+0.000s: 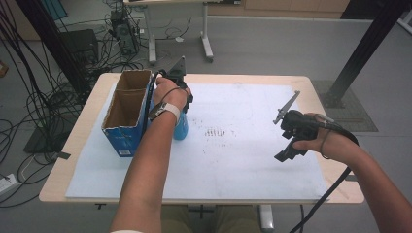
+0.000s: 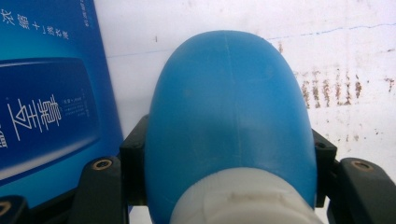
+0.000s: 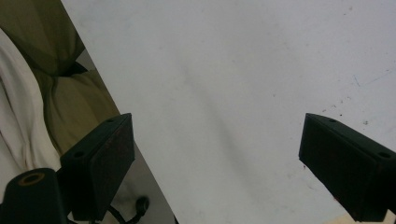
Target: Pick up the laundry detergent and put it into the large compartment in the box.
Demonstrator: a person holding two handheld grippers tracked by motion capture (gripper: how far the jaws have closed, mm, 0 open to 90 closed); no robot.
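**Left gripper clamped on blue bottle beside box; right gripper idle**

White sheeting (image 1: 252,160) covered most of a pale wooden table (image 1: 85,131), with grey floor, loose cables and black stands behind it. An open-topped blue box (image 1: 127,116) stood at the left of the sheet, its two cardboard-lined compartments showing nothing inside from above.

Left gripper (image 2: 229,154) was positioned just right of the box, pointing downward, with the person's left hand (image 1: 170,94) wrapped over it. Its jaws were closed against both sides of a blue bottle (image 2: 229,107), gripping near the white cap (image 2: 243,200). In the high view, the bottle (image 1: 180,128) stood upright below the hand, just beside the box's right wall; contact with the box could not be confirmed. A patch of dark smudges (image 1: 216,132) marked the sheet to the bottle's right.

Right gripper (image 3: 217,158) was held by the right hand (image 1: 333,145) over the right part of the sheet, well apart from bottle and box. Its jaws stood wide apart with nothing between them.
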